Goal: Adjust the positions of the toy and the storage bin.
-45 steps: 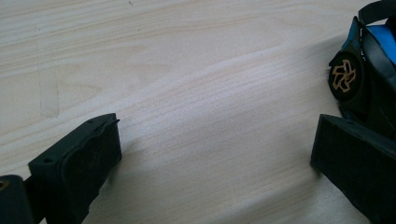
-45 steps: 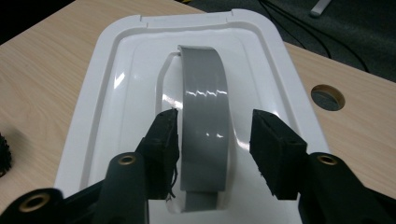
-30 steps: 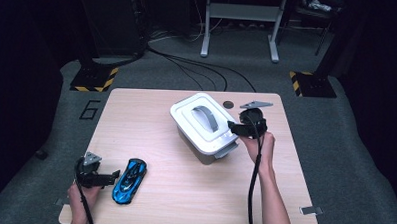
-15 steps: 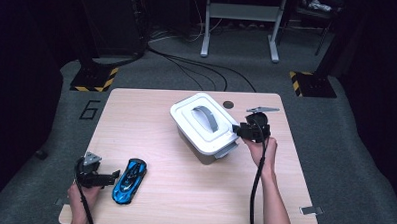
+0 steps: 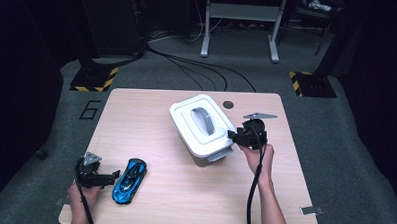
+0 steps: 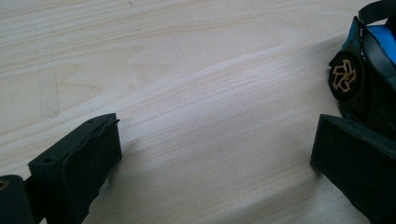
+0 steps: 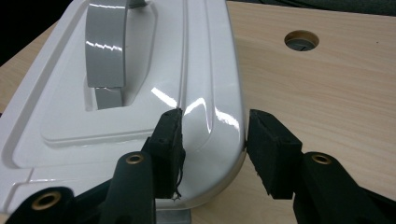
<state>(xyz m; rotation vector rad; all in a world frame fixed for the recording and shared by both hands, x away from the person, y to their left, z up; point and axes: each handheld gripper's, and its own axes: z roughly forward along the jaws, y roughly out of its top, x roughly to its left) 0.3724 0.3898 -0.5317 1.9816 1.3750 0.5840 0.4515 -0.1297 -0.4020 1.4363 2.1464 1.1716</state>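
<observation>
The right hand-held gripper [image 7: 212, 140] straddles the rim of the glossy white plastic box lid [image 7: 140, 93] (grey arched handle), its jaws having just widened, pads barely off it; the left hand-held gripper [image 6: 210, 154] gapes released beside the blue toy car [image 6: 369, 70] on the pale wooden tabletop [image 6: 187, 70].

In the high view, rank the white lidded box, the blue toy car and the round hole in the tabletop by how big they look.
1. White plastic box with the grey handle: largest by far.
2. Blue toy car: clearly smaller.
3. Round dark hole in the wooden tabletop: smallest.
The hole lies farthest from the camera, but the gaps are too wide to change the order.

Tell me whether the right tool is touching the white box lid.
Touching. In the right gripper view, the right tool straddles the corner rim of the white box lid; one pad presses its top, while the other shows a slight gap.
</observation>
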